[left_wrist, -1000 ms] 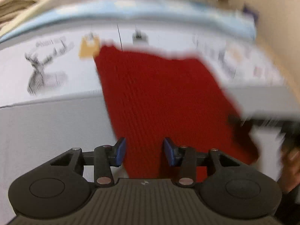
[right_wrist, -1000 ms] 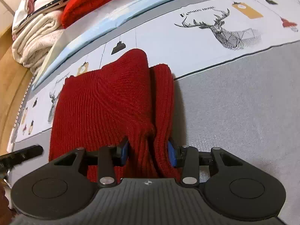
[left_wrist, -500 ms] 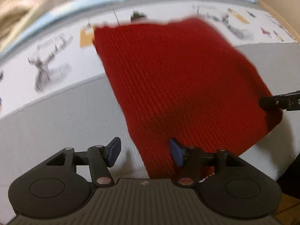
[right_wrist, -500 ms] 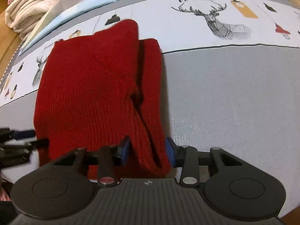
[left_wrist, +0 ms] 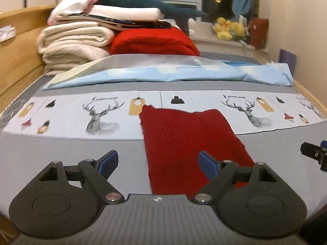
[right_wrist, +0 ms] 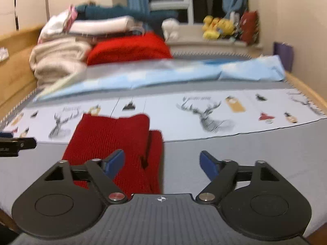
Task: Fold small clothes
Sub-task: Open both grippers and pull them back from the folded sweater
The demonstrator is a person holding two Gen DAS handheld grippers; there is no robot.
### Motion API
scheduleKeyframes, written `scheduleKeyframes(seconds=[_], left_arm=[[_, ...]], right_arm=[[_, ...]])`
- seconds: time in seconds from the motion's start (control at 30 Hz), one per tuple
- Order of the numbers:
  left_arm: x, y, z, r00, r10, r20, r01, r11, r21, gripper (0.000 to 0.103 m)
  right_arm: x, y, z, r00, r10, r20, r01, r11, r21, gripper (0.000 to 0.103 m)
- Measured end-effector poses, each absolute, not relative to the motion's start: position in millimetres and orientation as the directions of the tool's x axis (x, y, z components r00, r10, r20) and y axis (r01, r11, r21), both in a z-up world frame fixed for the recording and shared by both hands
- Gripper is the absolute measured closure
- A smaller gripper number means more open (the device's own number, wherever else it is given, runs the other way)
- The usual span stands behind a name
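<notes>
The left gripper [left_wrist: 157,162] has just been opening and its blue pads [left_wrist: 108,161] now stand wide apart, pressing on nothing; the red knitted garment [left_wrist: 190,143] lies on the cloth below and ahead of them, its near end showing between the jaws but free of both pads; the right gripper [right_wrist: 162,163] has likewise just been opening, its jaws spread wide and empty, with the same garment [right_wrist: 114,138] lying mostly behind its left pad [right_wrist: 115,161] and a narrower folded strip along the garment's right side; each gripper's tip shows at the edge of the other's view, the right one at the right edge of the left view, the left one at the left edge of the right view; the garment rests flat across the border between the grey bedcover [left_wrist: 61,149] and its white printed band with deer heads [left_wrist: 100,114]; beyond that lies a pale blue sheet [left_wrist: 184,71]; farther back stands a stack of folded cream blankets [left_wrist: 73,40] beside a red folded blanket [left_wrist: 151,40]; yellow soft toys [left_wrist: 229,28] sit on the window ledge.
</notes>
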State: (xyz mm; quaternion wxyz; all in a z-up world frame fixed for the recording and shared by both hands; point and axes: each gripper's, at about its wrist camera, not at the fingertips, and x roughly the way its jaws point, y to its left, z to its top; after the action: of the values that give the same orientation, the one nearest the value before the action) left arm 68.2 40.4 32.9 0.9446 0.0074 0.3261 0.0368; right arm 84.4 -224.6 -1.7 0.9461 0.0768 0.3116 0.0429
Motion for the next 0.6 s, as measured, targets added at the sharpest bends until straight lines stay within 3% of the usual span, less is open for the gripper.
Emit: scheduleKeyframes(seconds=[0.27,0.33,0.47,0.6], left_arm=[[3,21,48,0.811,0.055,-0.582,-0.021,0.998,0.065,0.013],[-9,18,52,0.819,0.043,-0.572,-0.013,0.998,0.057,0.006],[-25,26,36,0.837,0.056,-0.545,-0.039,0.998,0.042,0.005],[-15,36,10,0.757,0.075,-0.649,-0.086,0.996,0.015,0.005]], right_arm=[[30,-232,11,0.841,0.107,-0.53,-0.024,0.987,0.161,0.016],[17,-229,14,0.846,0.11,-0.522,-0.032,0.987,0.157,0.015],[1,-215,16,0.842,0.125,-0.525,-0.065,0.989,0.132,0.013],[2,-204,10,0.821,0.134,-0.556,-0.084,0.99,0.114,0.013]])
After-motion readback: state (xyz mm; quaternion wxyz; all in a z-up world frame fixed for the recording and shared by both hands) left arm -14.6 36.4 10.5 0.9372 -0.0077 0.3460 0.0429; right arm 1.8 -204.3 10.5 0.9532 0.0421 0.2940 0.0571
